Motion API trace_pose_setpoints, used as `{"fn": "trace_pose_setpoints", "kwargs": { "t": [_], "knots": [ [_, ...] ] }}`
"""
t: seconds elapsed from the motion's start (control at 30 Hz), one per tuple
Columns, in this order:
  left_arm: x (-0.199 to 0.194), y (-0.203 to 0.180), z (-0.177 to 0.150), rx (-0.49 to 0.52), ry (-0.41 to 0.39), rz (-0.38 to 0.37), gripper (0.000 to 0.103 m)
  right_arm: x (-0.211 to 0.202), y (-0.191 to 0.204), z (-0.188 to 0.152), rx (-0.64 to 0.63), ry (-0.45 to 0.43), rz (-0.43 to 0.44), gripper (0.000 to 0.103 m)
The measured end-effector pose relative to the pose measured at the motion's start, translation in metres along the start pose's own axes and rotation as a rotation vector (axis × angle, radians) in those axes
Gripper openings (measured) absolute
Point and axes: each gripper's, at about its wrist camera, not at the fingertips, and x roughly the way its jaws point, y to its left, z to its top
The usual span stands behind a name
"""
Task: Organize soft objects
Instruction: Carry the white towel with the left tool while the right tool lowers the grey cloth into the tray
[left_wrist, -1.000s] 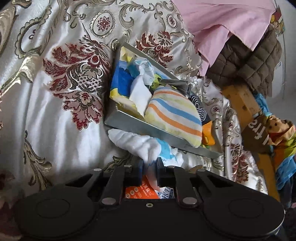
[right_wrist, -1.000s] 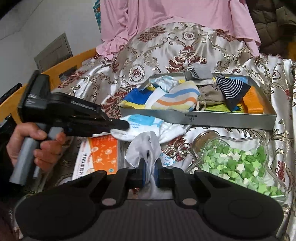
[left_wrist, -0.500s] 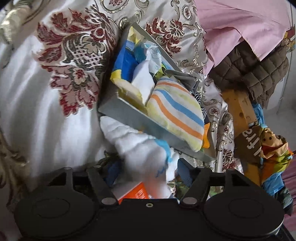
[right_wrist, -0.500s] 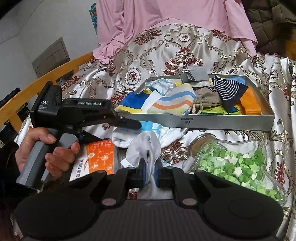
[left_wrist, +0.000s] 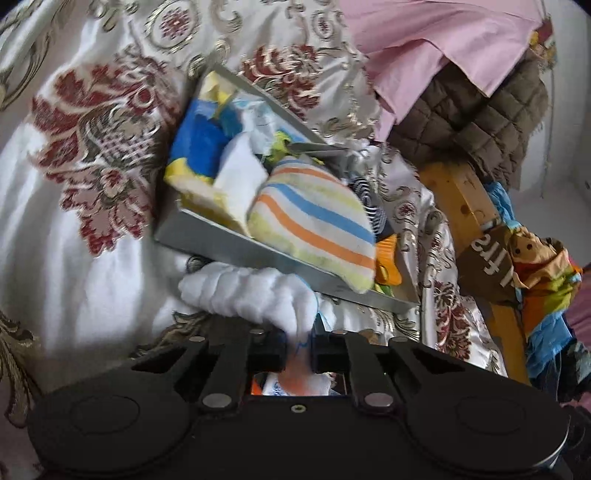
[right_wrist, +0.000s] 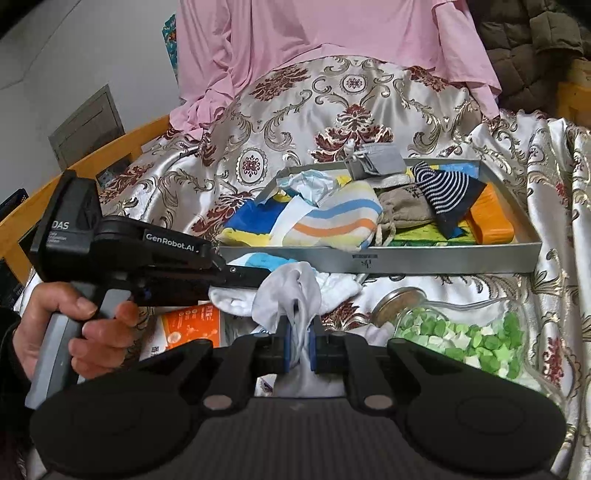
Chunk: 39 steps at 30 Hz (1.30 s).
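Right wrist view: a white sock lies on the bed just before the metal tray, pinched by both the right claw and the left claw, whose jaws have just closed on the cloth. Judged mid-pickup or folding; next, lift it clear of the tray wall and lay it among the other cloths.

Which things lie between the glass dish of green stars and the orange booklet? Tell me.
In the right wrist view, the white sock, pinched by the right gripper, sits between glass dish and orange booklet.

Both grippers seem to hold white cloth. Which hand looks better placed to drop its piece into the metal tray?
Probably left: the left gripper pinches the white sock lying against the tray wall.
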Motion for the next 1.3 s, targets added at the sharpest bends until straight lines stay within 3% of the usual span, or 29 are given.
{"fn": "trace_pose_setpoints", "kwargs": {
  "t": [0.2, 0.4, 0.63, 0.8, 1.03, 1.2, 1.3],
  "knots": [
    [-0.019, -0.014, 0.005, 0.023, -0.022, -0.003, 0.012, -0.013, 0.002, 0.012, 0.01, -0.033, -0.025, 0.011],
    [-0.047, -0.031, 0.008, 0.025, -0.077, -0.075, 0.011, -0.022, 0.003, 0.021, 0.018, -0.07, -0.011, 0.011],
    [-0.066, -0.064, 0.03, 0.115, -0.128, -0.023, 0.012, -0.015, -0.004, 0.052, 0.017, -0.112, 0.011, 0.011],
    [-0.054, -0.08, 0.063, 0.236, -0.171, 0.076, 0.013, 0.01, -0.011, 0.089, 0.054, -0.148, 0.024, 0.011],
    [-0.019, -0.075, 0.095, 0.31, -0.274, 0.075, 0.013, 0.072, -0.026, 0.137, 0.197, -0.168, 0.071, 0.011],
    [0.004, -0.057, 0.096, 0.328, -0.264, 0.102, 0.014, 0.11, -0.039, 0.147, 0.295, -0.145, 0.083, 0.011],
    [0.014, -0.045, 0.094, 0.329, -0.232, 0.123, 0.014, 0.126, -0.038, 0.149, 0.283, -0.121, 0.058, 0.011]
  ]
}}
